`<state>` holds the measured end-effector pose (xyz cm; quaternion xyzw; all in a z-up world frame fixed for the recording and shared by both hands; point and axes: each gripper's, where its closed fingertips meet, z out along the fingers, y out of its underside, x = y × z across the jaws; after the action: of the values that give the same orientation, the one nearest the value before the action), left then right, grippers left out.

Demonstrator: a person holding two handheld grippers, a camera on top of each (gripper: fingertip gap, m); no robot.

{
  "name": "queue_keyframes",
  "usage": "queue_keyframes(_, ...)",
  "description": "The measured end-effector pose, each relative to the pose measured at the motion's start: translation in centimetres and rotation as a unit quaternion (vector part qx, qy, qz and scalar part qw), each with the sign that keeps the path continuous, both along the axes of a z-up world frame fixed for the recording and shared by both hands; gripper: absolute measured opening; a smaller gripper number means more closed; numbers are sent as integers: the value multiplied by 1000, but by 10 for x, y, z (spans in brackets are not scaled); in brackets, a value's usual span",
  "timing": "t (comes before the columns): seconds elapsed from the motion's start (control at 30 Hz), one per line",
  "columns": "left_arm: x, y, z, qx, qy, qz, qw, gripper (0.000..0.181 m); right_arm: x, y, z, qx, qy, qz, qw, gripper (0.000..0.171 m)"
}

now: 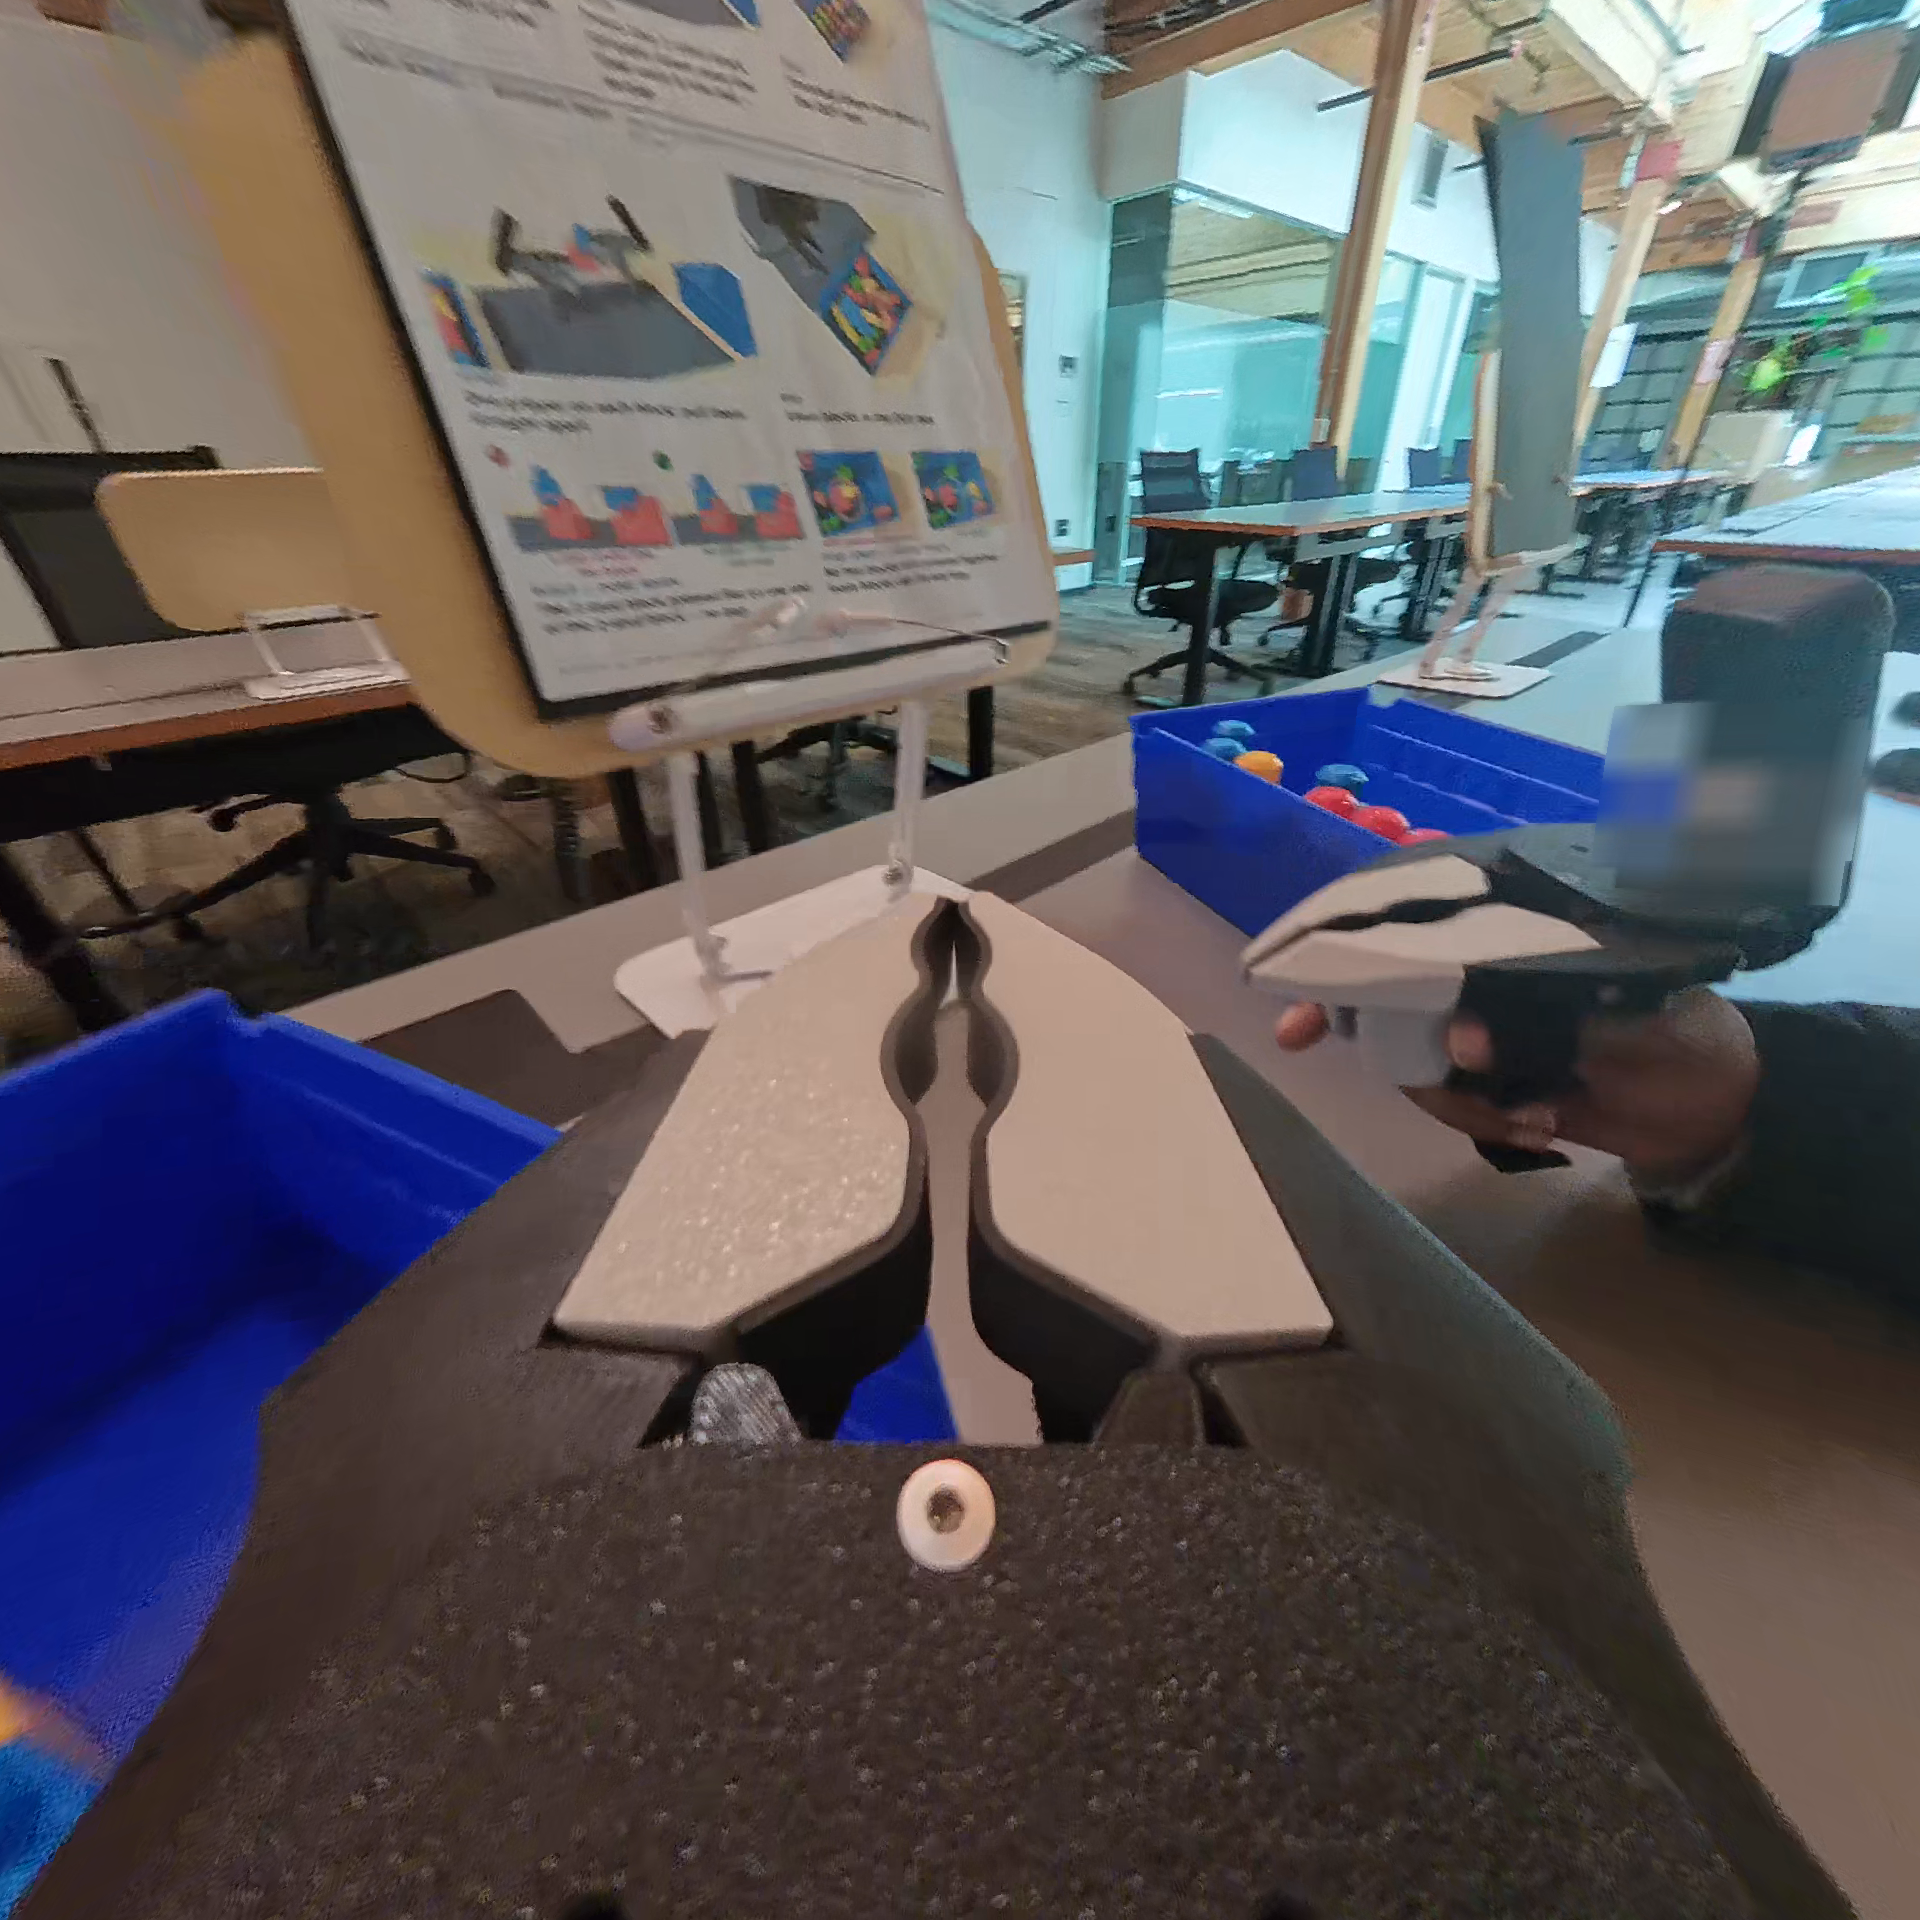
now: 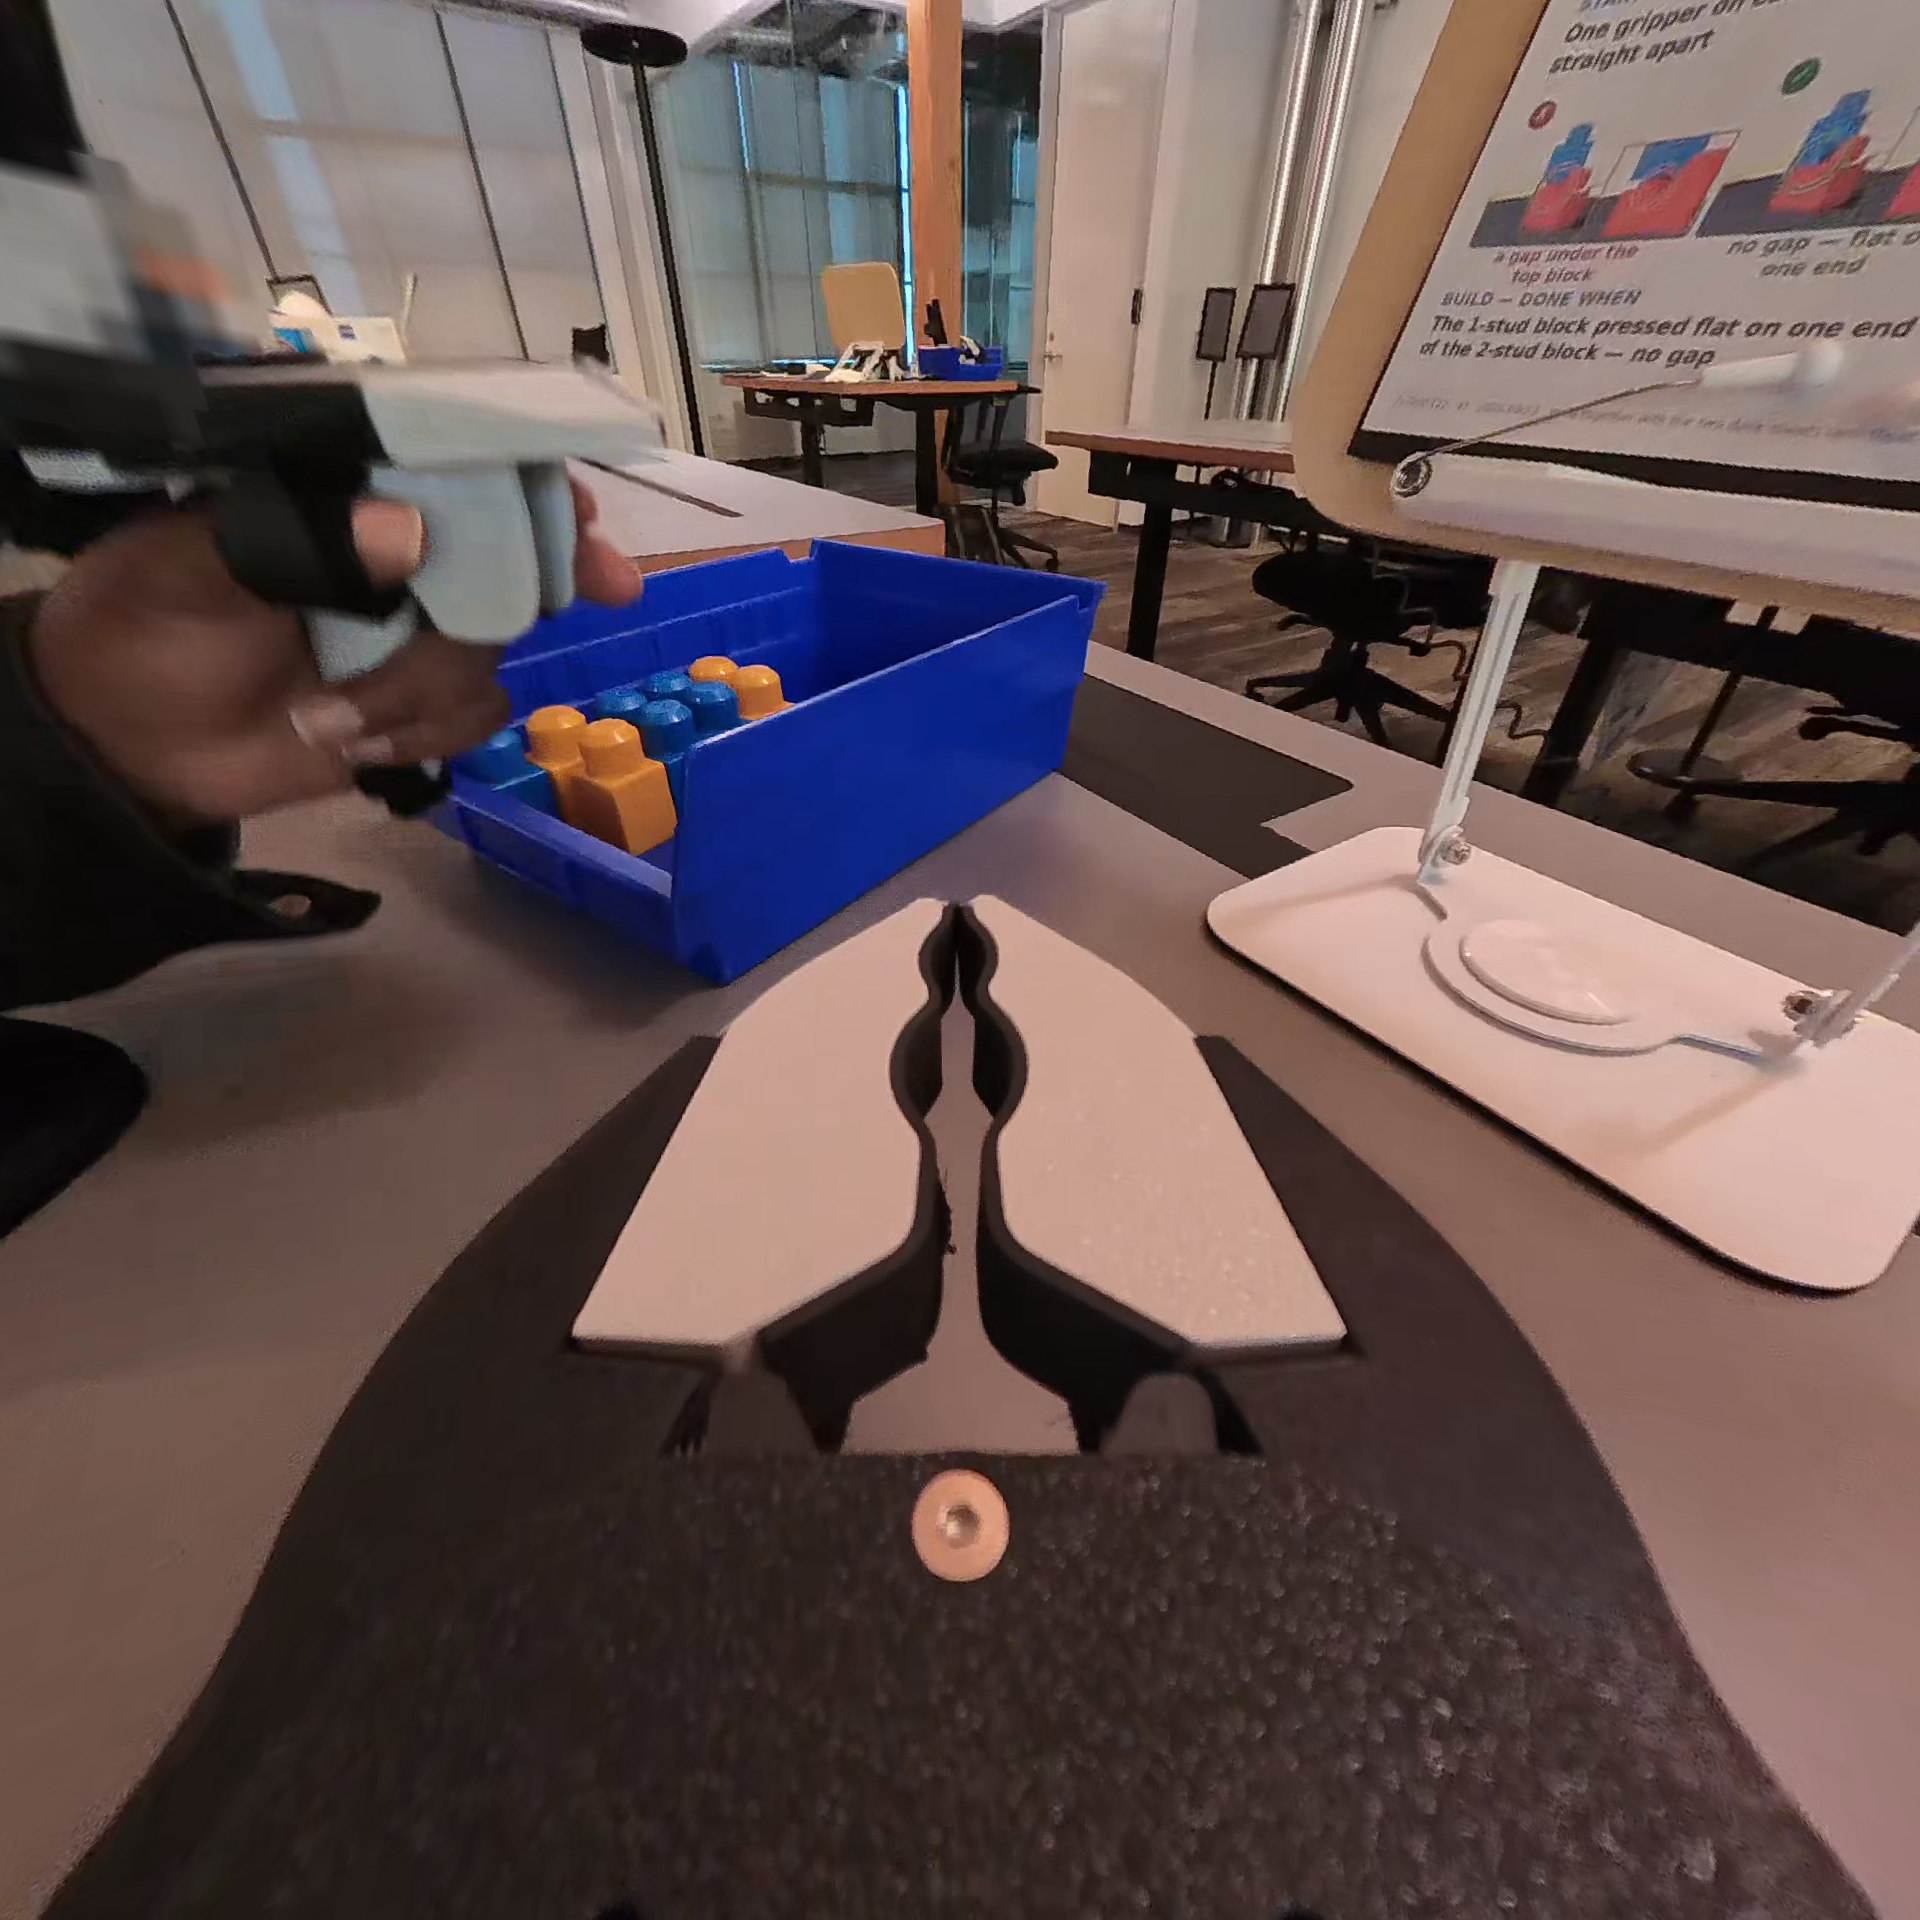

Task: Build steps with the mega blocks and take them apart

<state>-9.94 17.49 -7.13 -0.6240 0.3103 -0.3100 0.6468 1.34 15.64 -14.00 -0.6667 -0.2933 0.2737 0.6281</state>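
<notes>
Both grippers (image 1: 954, 920) (image 2: 954, 914) closed, empty; blocks (image 2: 623, 748) in bin (image 2: 873, 790) ahead-left.

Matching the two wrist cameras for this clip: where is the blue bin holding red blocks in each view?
Left wrist view: upper right, the blue bin sits behind the right hand-held gripper.
Right wrist view: not in it; only another bin shows, left of centre.
Shared landmark: the white stand base.

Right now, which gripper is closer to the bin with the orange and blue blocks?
Left. The left gripper hovers just over the bin; the right gripper sits short of it, above the table.
</notes>
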Motion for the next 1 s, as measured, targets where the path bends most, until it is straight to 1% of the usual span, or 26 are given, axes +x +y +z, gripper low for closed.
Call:
queue_keyframes(0.1, -29, 16, 21, -14, 26, 30, 999, 0, 1, 1, -3, 4, -12, -4, 1000, 0)
queue_keyframes(0.17, -51, 31, 28, -37, 54, 51, 997, 0, 1, 1, -5, 3, -15, -2, 1000, 0)
queue_keyframes(0.23, -72, 47, 31, -60, 94, 65, 992, 0, 0, 1, -5, 3, -19, -1, 1000, 0)
queue_keyframes(0.3, -93, 65, 27, -79, 154, 82, 982, 7, -1, 1, -6, 4, -26, 1, 1000, 0)
queue_keyframes(0.4, -123, 91, 7, -128, 248, 101, 955, 15, -3, 1, -9, 4, -37, 4, 999, 0)
queue_keyframes(0.47, -140, 102, -12, -173, 298, 103, 933, 21, -5, 0, -11, 1, -40, 10, 999, 0)
queue_keyframes(0.53, -153, 108, -38, -230, 352, 97, 902, 27, -7, 0, -13, 0, -43, 13, 999, 0)
queue_keyframes(0.63, -171, 111, -79, -311, 419, 91, 848, 37, -8, -2, -14, -4, -45, 20, 999, 0)
queue_keyframes(0.73, -185, 113, -108, -352, 471, 88, 804, 44, -10, -4, -16, -8, -47, 28, 998, 0)
queue_keyframes(0.83, -191, 114, -124, -376, 496, 82, 778, 45, -12, -5, -17, -11, -48, 35, 998, 0)
queue_keyframes(1.0, -194, 119, -141, -398, 518, 80, 753, 37, -15, -7, -19, -17, -50, 45, 998, 0)
